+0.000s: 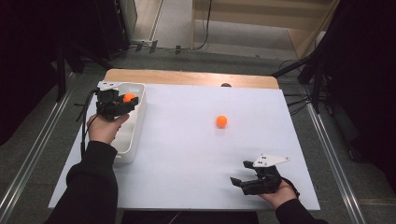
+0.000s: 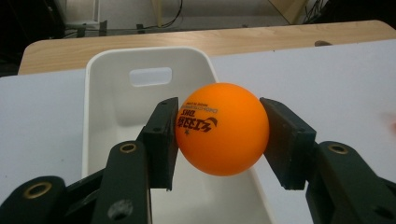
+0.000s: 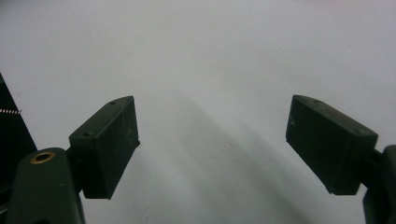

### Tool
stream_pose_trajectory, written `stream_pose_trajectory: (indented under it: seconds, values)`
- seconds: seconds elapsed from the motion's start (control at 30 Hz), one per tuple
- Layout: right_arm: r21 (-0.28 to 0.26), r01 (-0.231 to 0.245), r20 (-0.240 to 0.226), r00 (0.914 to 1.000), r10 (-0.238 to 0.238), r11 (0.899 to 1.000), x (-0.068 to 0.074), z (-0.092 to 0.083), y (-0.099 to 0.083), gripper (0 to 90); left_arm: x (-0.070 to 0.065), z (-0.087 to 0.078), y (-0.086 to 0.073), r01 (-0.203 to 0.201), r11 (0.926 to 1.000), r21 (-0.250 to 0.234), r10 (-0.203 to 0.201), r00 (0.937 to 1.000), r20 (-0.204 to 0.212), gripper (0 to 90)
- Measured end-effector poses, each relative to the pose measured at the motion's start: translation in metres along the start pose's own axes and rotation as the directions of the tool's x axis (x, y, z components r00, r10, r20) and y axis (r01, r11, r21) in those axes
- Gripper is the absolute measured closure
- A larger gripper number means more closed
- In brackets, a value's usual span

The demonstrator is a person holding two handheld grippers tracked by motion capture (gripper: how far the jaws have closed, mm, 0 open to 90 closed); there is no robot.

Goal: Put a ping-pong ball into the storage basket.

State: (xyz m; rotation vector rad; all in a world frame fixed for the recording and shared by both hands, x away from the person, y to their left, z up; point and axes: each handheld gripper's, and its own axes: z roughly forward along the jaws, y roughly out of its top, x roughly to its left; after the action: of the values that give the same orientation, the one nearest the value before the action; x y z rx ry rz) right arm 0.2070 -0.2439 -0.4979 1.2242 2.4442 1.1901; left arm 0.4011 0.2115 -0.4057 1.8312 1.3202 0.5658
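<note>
The left gripper [image 2: 219, 135] has its jaws pinching an orange ball [image 2: 222, 129] right above the white bin [image 2: 100, 93], while the right gripper [image 3: 212, 144], jaws spread, rests far off on the tabletop [image 1: 187, 154].

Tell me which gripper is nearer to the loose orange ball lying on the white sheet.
Right. The right gripper rests open at the table's near edge, below and right of the loose orange ball. The left gripper is farther off, over the white bin, clamping another ball.
</note>
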Motion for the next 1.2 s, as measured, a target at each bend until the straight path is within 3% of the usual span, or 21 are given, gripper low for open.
stream_pose_trajectory:
  seconds: [0.23, 0.7, 1.03, 1.1, 1.2]
  values:
    - [0.003, 0.005, -0.003, 1.0, -0.005, 1.0, 0.0, 0.001, 0.001, 15.6, 0.0, 0.006, -0.005, -0.007, 0.9997, 0.023, 0.007, 1.0, -0.004, 50.0]
    - [0.005, 0.011, -0.006, 0.9999, -0.011, 1.0, 0.001, 0.001, 0.001, 15.6, 0.003, 0.013, -0.009, 0.004, 0.9983, 0.059, 0.0, 0.9977, -0.068, 50.0]
    - [0.005, 0.009, -0.005, 0.9999, -0.009, 1.0, 0.001, 0.001, 0.001, 15.6, 0.005, 0.012, -0.009, 0.012, 0.9983, 0.057, -0.009, 0.9981, -0.06, 49.8]
    - [0.004, 0.008, -0.006, 0.9999, -0.008, 1.0, 0.001, 0.001, 0.001, 15.6, 0.004, 0.011, -0.008, 0.005, 0.9989, 0.047, -0.002, 0.9979, -0.065, 45.4]
    - [0.004, 0.014, -0.007, 0.9999, -0.014, 1.0, 0.001, 0.001, 0.001, 15.6, 0.005, 0.009, -0.006, 0.027, 0.9993, 0.028, -0.025, 0.9987, -0.044, 37.3]
